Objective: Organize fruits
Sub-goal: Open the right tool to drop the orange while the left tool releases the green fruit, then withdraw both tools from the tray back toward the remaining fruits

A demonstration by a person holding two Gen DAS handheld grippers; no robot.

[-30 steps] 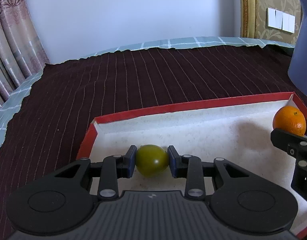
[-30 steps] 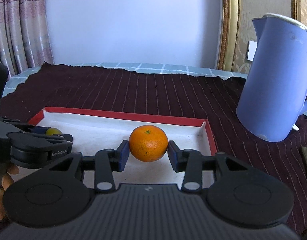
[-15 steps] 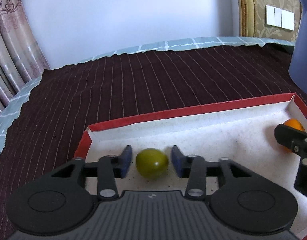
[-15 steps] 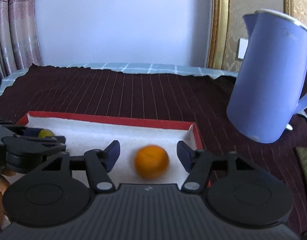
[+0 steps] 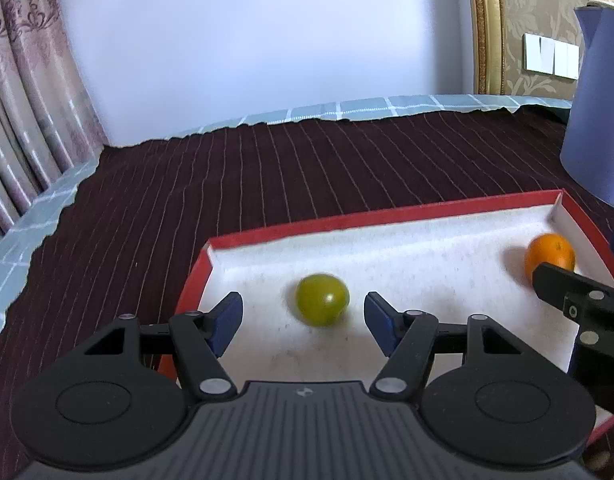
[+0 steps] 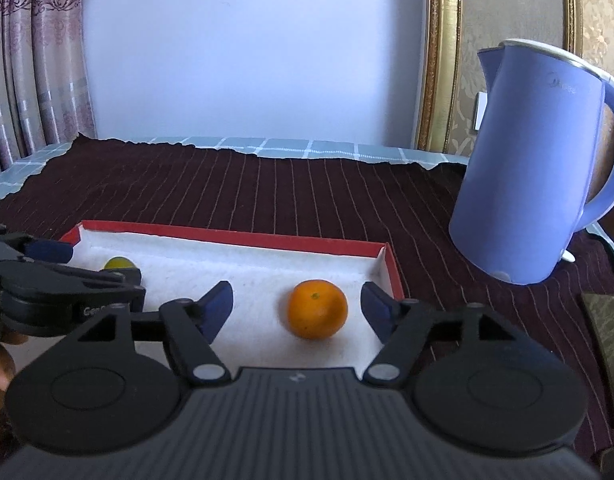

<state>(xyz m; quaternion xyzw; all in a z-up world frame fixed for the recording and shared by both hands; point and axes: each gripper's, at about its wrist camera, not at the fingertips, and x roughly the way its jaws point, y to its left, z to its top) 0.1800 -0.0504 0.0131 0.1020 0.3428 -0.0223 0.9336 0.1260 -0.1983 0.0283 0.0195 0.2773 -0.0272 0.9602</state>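
Note:
A red-rimmed tray (image 5: pixel 387 216) with a white lining lies on the dark striped cloth. A small green fruit (image 5: pixel 322 299) rests on the lining near the tray's left end. My left gripper (image 5: pixel 303 316) is open around it, its jaws still opening, both blue pads clear of the fruit. An orange (image 6: pixel 317 314) sits near the tray's (image 6: pixel 235 236) right end. My right gripper (image 6: pixel 297 308) is open too, jaws still opening, and the orange lies free between its pads. The orange (image 5: pixel 550 255) also shows at the right of the left wrist view, the green fruit (image 6: pixel 119 263) at the left of the right wrist view.
A tall blue kettle (image 6: pixel 535 184) stands on the cloth right of the tray, also seen as the kettle (image 5: pixel 595 112) at the left wrist view's right edge. Curtains (image 5: pixel 23 100) hang at left. A gilt frame (image 6: pixel 439 56) and wall switches (image 5: pixel 551 56) are behind.
Both grippers have opened and let go of their fruits, which now lie on the tray lining. Both grippers have drawn back a little from the fruits.

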